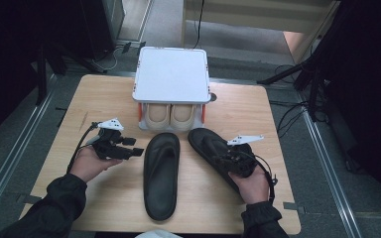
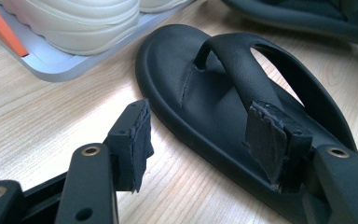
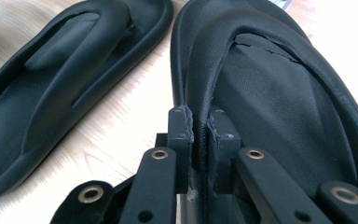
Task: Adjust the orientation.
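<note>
Two black thong sandals lie on the wooden table [image 1: 104, 99]. The left sandal [image 1: 161, 173] lies flat at the centre, toe toward the rack. My left gripper [image 1: 135, 151] hovers just left of it, jaws wide open and holding nothing. In the left gripper view the sandal [image 2: 205, 88] lies just beyond my left gripper [image 2: 203, 135]. The right sandal [image 1: 211, 146] lies angled, and my right gripper [image 1: 228, 159] is shut on it near its heel end. In the right gripper view my right gripper [image 3: 200, 126] pinches the edge of this sandal [image 3: 279, 93]. The other sandal [image 3: 65, 70] lies to the left.
A small shoe rack with a white top [image 1: 171, 74] stands at the table's far middle. A pair of beige shoes [image 1: 171, 115] sits on its lower shelf [image 2: 51, 65]. Bare wood lies left of my left hand. Dark stands and cables surround the table.
</note>
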The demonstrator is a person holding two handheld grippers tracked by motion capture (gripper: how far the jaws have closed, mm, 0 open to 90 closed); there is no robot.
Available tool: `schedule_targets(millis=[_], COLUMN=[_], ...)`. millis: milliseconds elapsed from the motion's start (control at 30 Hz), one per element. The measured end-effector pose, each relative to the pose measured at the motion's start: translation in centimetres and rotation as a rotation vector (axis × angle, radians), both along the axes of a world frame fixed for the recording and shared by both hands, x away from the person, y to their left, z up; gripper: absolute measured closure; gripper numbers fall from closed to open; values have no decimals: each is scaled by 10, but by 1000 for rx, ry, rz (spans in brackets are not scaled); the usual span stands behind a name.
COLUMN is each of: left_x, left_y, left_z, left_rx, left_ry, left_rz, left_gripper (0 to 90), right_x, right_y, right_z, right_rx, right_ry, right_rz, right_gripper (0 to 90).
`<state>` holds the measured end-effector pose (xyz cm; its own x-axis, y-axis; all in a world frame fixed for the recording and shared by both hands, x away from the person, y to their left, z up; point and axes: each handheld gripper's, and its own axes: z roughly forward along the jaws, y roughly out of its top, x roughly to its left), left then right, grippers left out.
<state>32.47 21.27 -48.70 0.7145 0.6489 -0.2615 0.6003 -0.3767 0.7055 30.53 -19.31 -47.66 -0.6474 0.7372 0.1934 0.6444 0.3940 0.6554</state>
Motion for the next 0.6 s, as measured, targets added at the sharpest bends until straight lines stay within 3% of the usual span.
schedule_targets(millis=[200, 600], left_x=[0, 0], left_y=[0, -1], left_z=[0, -1], left_rx=[1, 6], left_ry=[-4, -6], left_rz=[2, -5], left_gripper=[411, 411], right_x=[0, -7], right_y=[12, 37], right_z=[-11, -23], right_rx=[-17, -69], right_ry=[13, -24], right_rz=[-1, -8], right_gripper=[829, 819])
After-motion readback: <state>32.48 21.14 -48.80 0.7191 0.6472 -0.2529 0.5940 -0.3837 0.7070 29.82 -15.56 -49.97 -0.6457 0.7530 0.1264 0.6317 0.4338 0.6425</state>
